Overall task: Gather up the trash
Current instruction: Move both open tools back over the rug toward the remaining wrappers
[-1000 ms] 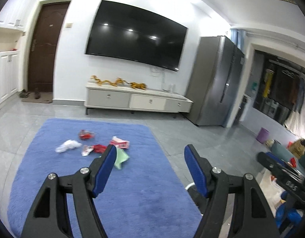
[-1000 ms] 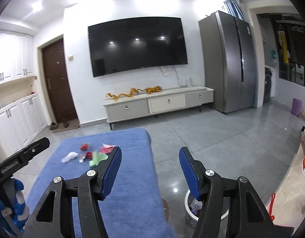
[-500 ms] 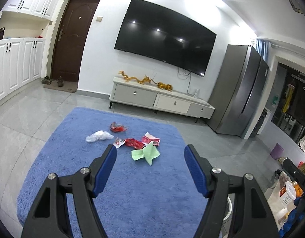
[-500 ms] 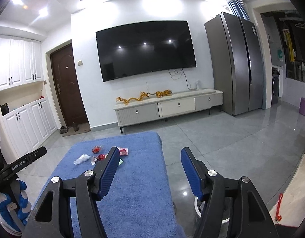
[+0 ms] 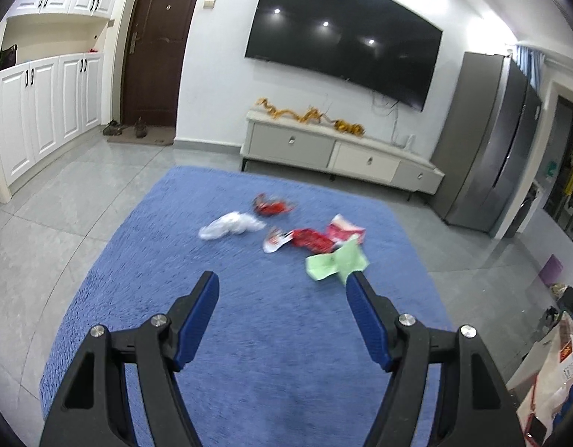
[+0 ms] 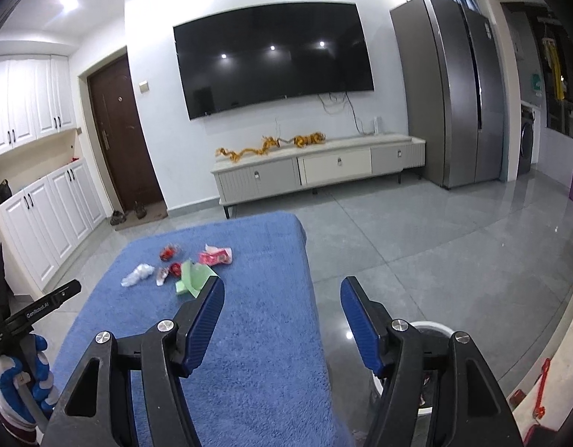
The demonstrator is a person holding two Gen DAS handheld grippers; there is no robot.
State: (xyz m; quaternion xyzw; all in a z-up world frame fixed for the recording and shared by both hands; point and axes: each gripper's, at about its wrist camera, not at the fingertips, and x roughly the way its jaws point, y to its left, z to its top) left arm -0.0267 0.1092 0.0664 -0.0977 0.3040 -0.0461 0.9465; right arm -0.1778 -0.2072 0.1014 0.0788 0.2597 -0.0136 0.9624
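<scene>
Several pieces of trash lie on a blue rug: a white crumpled plastic, a red wrapper, a red-and-white wrapper, a pink packet and a green paper. My left gripper is open and empty above the rug, short of the trash. My right gripper is open and empty over the rug's right edge. The green paper and white plastic lie ahead to its left. A white bin sits on the floor behind its right finger.
A TV cabinet stands against the far wall under a wall TV. A grey fridge stands at right, white cupboards at left. Grey tile floor surrounds the rug. The left gripper's handle shows in the right wrist view.
The left gripper has swung left and tilted down toward the trash, which now sits closer and more centred. The right gripper's view has shifted slightly, showing more of the rug.
</scene>
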